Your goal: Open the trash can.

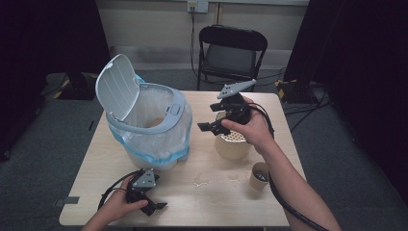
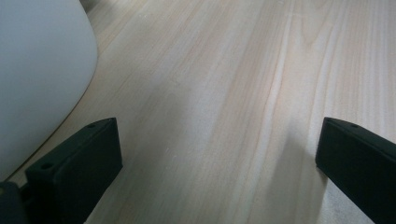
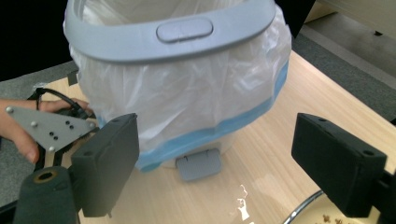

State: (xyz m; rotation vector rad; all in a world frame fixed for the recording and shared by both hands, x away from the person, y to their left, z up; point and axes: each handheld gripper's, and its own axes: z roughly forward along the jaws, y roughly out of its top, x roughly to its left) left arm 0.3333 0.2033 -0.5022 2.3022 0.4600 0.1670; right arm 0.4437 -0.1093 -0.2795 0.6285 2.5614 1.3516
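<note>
A white pedal bin [image 1: 144, 120] with a grey rim, a raised lid [image 1: 115, 84] and a clear bag liner banded in blue stands at the table's left. In the right gripper view the bin [image 3: 187, 93] is straight ahead, its pedal [image 3: 198, 164] facing me. My right gripper [image 1: 209, 118] hovers open above a beige bowl [image 1: 233, 147], jaws towards the bin; nothing lies between them [image 3: 215, 158]. My left gripper [image 1: 155, 208] rests low at the table's front left, open and holding nothing [image 2: 219, 158], with the bin's white base [image 2: 42, 70] at its left.
A brown paper cup [image 1: 260, 175] stands in front of the bowl, near the right forearm. Small wet glints [image 1: 199, 182] mark the wooden table [image 1: 226, 202] at front centre. A black folding chair [image 1: 231, 53] stands behind the table. The bowl's rim [image 3: 308, 210] holds crumbs.
</note>
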